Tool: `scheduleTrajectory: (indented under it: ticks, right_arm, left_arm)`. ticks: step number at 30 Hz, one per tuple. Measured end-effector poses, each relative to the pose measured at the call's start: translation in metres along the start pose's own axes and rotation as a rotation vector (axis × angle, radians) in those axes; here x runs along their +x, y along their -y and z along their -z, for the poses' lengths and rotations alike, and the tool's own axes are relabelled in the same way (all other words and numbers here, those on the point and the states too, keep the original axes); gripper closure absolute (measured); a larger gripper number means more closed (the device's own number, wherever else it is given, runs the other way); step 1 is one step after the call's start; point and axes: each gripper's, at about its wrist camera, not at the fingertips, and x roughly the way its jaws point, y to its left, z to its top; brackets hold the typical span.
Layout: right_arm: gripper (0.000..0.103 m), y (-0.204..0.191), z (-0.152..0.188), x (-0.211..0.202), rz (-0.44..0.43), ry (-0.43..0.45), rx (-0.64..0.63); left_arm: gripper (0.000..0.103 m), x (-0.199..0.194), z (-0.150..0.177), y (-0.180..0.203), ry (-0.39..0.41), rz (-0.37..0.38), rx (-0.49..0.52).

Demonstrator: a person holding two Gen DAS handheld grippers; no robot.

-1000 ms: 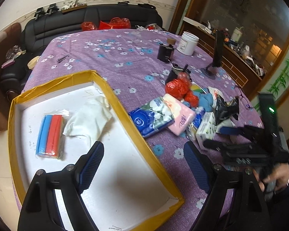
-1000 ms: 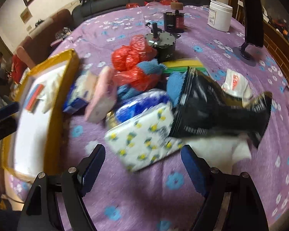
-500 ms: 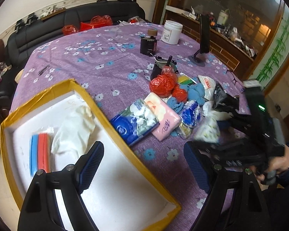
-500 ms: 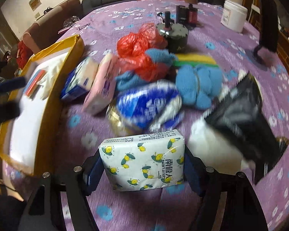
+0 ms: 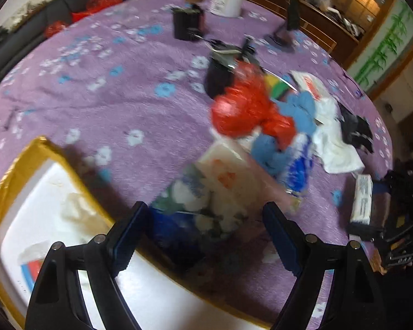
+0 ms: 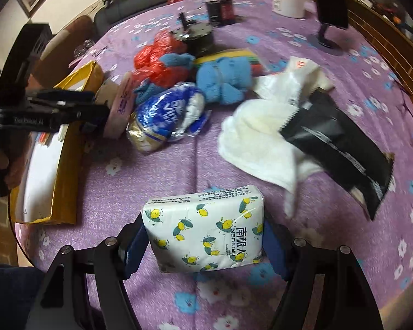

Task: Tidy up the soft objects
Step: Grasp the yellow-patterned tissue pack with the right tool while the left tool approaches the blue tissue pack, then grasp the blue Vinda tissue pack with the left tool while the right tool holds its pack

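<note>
Clamping lemon-print tissue pack [image 6: 206, 231], right hand-held gripper [image 6: 203, 243]; left hand-held gripper [image 5: 203, 229] released; yellow-rimmed box [image 5: 19, 159] holds white cloth [image 5: 74, 206].

The tabletop [image 6: 157, 181] is wearing a purple cloth with white and blue flowers. The tissue pack [image 6: 206, 231] is showing yellow lemons on white; the crumpled bag [image 6: 157, 57] is glowing red.

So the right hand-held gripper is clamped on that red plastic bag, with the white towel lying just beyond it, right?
Not the red bag. The right wrist view shows the right hand-held gripper clamped on the lemon-print tissue pack. The white towel does lie just beyond it.
</note>
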Motion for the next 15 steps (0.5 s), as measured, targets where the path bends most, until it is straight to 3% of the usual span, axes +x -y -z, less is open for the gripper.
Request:
scheduleTrajectory:
  ticks: [5,9,15]
  right_arm:
    - [0.025,0.014,0.004,-0.007,0.022,0.004,0.055]
    - [0.025,0.023,0.003,-0.009,0.026,0.004,0.093]
    - [0.025,0.031,0.006,-0.005,0.03,-0.014,0.127]
  left_arm:
    - [0.015,0.002,0.01,0.044,-0.065,0.165,0.027]
    - [0.013,0.0,0.024,0.078,-0.111,0.351,0.035]
    - [0.012,-0.008,0.047,0.085,-0.118,0.206,0.049]
